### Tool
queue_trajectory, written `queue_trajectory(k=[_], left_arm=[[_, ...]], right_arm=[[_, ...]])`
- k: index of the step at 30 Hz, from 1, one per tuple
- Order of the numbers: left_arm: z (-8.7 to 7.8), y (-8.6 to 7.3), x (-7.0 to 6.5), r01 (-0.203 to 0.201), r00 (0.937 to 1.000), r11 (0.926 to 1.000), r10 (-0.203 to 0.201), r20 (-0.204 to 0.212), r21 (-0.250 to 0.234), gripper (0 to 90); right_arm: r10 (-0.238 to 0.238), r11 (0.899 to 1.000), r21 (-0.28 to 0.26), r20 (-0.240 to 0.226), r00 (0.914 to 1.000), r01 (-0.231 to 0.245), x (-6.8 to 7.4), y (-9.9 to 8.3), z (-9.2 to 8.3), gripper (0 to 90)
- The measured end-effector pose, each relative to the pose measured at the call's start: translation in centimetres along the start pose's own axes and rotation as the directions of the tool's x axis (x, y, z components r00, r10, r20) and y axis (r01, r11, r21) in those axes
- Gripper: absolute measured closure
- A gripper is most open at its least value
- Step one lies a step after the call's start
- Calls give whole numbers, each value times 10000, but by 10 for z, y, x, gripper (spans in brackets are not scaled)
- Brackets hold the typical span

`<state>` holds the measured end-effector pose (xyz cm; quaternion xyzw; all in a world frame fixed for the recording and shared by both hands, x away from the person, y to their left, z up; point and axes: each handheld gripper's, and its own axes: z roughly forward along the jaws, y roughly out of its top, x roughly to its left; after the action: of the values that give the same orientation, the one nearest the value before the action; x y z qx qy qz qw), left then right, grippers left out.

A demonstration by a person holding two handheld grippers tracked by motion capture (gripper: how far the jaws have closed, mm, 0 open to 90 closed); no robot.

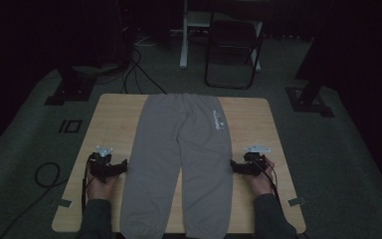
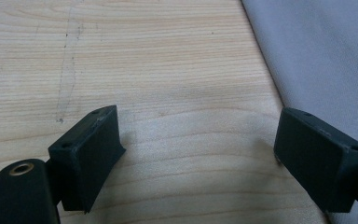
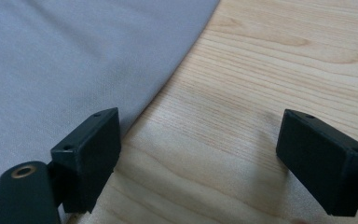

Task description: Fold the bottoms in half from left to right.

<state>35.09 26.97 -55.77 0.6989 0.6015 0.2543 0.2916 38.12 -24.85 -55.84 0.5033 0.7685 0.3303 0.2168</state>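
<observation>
Wooden table (image 1: 114, 112) under grey sweatpants (image 1: 181, 159), dark carpeted room, left tool (image 1: 122, 167) and right tool (image 1: 235, 167) wide, empty.

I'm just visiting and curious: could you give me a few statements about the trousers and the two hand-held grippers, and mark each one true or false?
1. The grey sweatpants lie spread flat on the wooden table. True.
2. The left gripper is clamped on the fabric. False: its fingers stand open over bare wood beside the trouser leg.
3. The right gripper is open. True.
4. The sweatpants are folded in half. False: both legs lie full length.
5. Each gripper sits beside an outer leg edge. True.
</observation>
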Motion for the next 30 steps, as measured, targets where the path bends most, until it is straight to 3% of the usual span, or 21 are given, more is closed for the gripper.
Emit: queue_trajectory(k=[6,9,15,19,21,23,25,30], left_arm=[[0,0,0,-28,10000,10000,28,37,3,151],[0,1,1,-35,10000,10000,36,47,-82,208],[0,1,1,88,9999,9998,-89,-69,-163,239],[-1,1,2,157,9998,9997,-160,-124,-212,311],[-1,2,2,394,9988,9990,-401,-288,-224,397],[-2,4,3,744,9971,9969,-747,-110,-242,415],[-2,7,2,1110,9932,9933,-1097,382,-334,438],[-1,21,-11,791,9948,9954,-752,687,-550,428]], right_arm=[[15,10000,4,-1,10000,-15,1,0,0,139],[-23,10000,10,-46,10000,23,1,0,0,139],[-59,10000,-2,-73,10000,59,1,0,0,145],[-101,9999,-29,-118,9999,101,1,-1,-1,161],[-114,9999,-46,-137,9998,114,1,-1,-1,163],[-116,9999,-46,-137,9998,115,1,-1,-1,164],[-115,9999,-46,-135,9998,114,2,-1,-1,164],[-118,9999,-49,-138,9998,117,2,-1,-1,164]])
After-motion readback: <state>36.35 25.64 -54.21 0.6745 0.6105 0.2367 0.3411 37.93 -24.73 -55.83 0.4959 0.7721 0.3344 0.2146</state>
